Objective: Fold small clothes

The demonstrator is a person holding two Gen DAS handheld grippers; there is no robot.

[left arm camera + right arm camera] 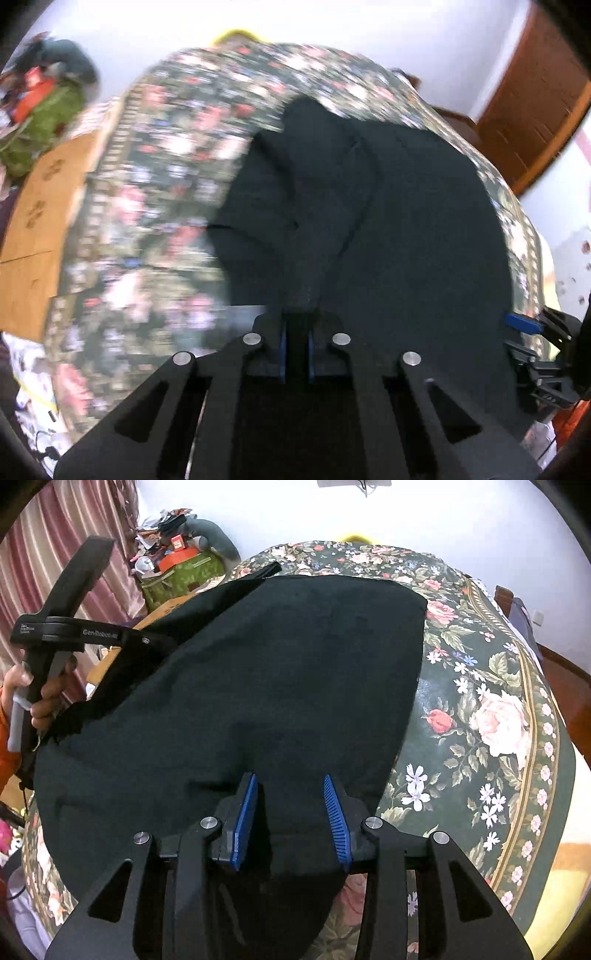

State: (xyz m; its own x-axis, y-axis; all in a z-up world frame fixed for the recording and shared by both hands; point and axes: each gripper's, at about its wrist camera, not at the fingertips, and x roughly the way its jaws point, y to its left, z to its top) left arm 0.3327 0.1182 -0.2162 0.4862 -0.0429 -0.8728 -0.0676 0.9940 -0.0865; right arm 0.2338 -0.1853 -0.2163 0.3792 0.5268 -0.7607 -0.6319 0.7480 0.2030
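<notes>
A black garment lies spread over a floral bedspread. In the blurred left wrist view, my left gripper is shut on a raised ridge of the black cloth, which runs up from between the blue pads. The right wrist view shows that gripper's body at the garment's left edge, held by a hand, its fingertips lost in lifted cloth. My right gripper stands open over the garment's near edge, blue pads apart and not pressing the cloth. It also shows at the far right.
A green bag piled with clutter and a cardboard box stand left of the bed. A striped curtain hangs behind them. A wooden door is at the right. The bedspread's right side is bare.
</notes>
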